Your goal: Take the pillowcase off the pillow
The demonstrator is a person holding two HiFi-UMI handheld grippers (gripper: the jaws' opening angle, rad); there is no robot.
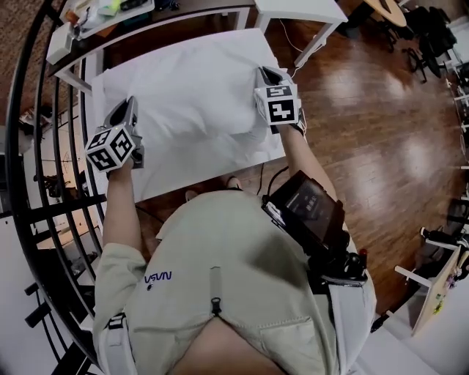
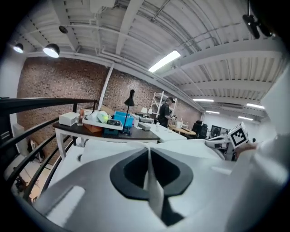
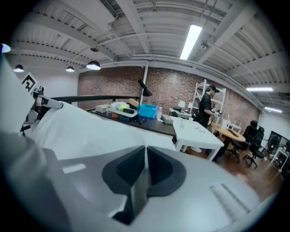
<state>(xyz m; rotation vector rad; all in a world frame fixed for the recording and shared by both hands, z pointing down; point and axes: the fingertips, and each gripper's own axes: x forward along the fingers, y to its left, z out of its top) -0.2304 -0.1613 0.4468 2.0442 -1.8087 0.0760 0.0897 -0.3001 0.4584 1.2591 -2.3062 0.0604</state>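
— Head view first: where is the pillowcase [image 1: 220,117]?

— On the pillow [image 1: 176,88], white on white, lying across the white surface [image 1: 201,174] at the wearer's 12 o'clock. From up there I can't tell where cloth ends and pillow begins.

— And the left gripper [image 1: 129,102]?

— At the pillow's 8 o'clock corner. The left gripper view shows its jaws closed, with a thin fold of the white pillowcase pinched between the dark pads [image 2: 131,172].

— The right gripper [image 1: 265,71]?

— At the pillow's 3 o'clock edge, well apart from the left one. Its jaws are closed too, with a narrow strip of the same cloth clamped between its pads [image 3: 127,170]. From there the cloth spreads away toward 10 o'clock in the right gripper view.

— Can either gripper see the other?

— Yes. In the left gripper view the other one's marker cube [image 2: 239,134] shows at 3 o'clock, past the white cloth.

— What lies around the surface?

— Beyond it, at 11 o'clock in the head view, is a dark desk [image 1: 176,16] with clutter on it. The left gripper view shows a blue box [image 2: 123,118] and a black lamp [image 2: 130,97] there. A second white table [image 1: 300,11] stands at 1 o'clock. There's a wooden floor [image 1: 381,124] at 3 o'clock and a black railing [image 1: 33,154] at 9 o'clock.

— Anyone else around?

— One person [image 2: 165,111], standing far back near the brick wall [image 2: 59,86].
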